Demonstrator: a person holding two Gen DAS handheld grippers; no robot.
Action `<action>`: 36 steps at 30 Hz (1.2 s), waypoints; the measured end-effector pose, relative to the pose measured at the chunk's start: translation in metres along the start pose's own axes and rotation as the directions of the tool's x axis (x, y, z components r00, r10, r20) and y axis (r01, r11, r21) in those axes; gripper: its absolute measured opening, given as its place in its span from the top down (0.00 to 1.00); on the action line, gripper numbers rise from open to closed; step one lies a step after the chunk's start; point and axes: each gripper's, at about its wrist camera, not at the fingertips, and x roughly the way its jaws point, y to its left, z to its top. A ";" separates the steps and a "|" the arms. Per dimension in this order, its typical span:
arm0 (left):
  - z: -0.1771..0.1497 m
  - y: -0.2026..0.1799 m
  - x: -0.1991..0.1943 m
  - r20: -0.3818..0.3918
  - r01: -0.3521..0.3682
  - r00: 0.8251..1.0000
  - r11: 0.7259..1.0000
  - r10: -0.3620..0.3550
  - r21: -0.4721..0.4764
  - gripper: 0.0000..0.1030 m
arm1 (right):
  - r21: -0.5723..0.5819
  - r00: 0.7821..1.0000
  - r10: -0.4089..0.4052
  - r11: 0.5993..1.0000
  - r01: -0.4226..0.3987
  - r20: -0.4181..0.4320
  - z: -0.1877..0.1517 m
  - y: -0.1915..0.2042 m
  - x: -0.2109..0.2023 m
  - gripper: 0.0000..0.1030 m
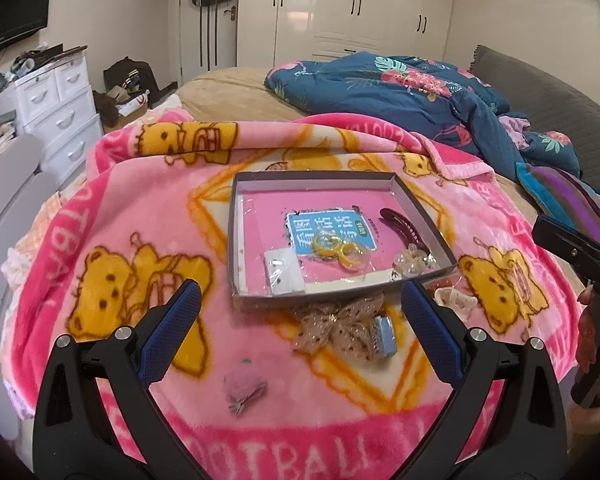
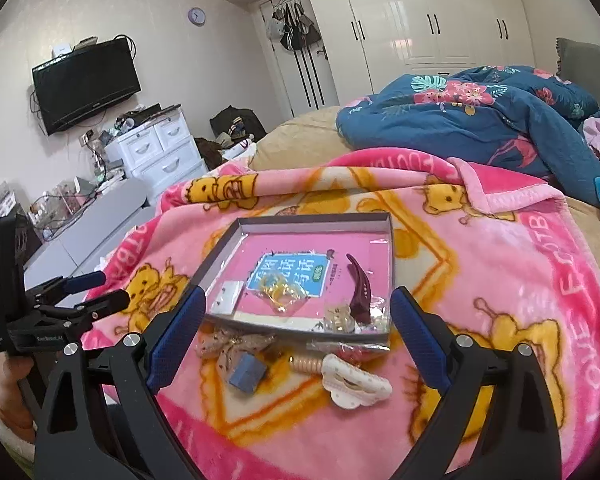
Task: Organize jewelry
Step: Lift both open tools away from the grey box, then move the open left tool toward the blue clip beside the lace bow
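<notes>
Fleecy pink blanket (image 1: 140, 216); shallow rectangular cardboard tray (image 1: 424, 216).

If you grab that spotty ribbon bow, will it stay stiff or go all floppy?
Probably floppy: the bow lies crumpled on the blanket, loops sagging. It looks thin and gauzy, so likely very light. The blue clip by it may add a stiff spot.

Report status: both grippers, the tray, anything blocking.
Left gripper and right gripper open, empty. Tray holds maroon hair clip, yellow rings. Bow, white claw clip outside, nothing blocking.
</notes>
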 end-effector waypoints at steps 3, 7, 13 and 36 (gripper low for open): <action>-0.005 0.003 -0.002 -0.004 0.003 1.000 1.000 -0.003 -0.010 0.09 | -0.007 1.000 -0.007 1.000 0.007 -0.013 -0.005 -0.001 -0.002 0.10; -0.012 0.004 -0.001 -0.015 0.000 1.000 1.000 0.000 -0.011 0.09 | -0.015 0.999 -0.012 1.000 0.011 -0.032 -0.014 -0.003 -0.003 0.10; -0.023 0.004 0.004 -0.040 0.009 0.999 1.000 -0.009 -0.010 0.09 | -0.030 0.997 -0.022 0.999 0.020 -0.073 -0.028 -0.006 0.002 0.10; -0.054 -0.052 0.056 -0.173 0.169 0.972 0.984 -0.157 0.055 0.30 | 0.108 0.978 -0.044 0.992 0.067 -0.202 -0.063 -0.055 0.038 0.10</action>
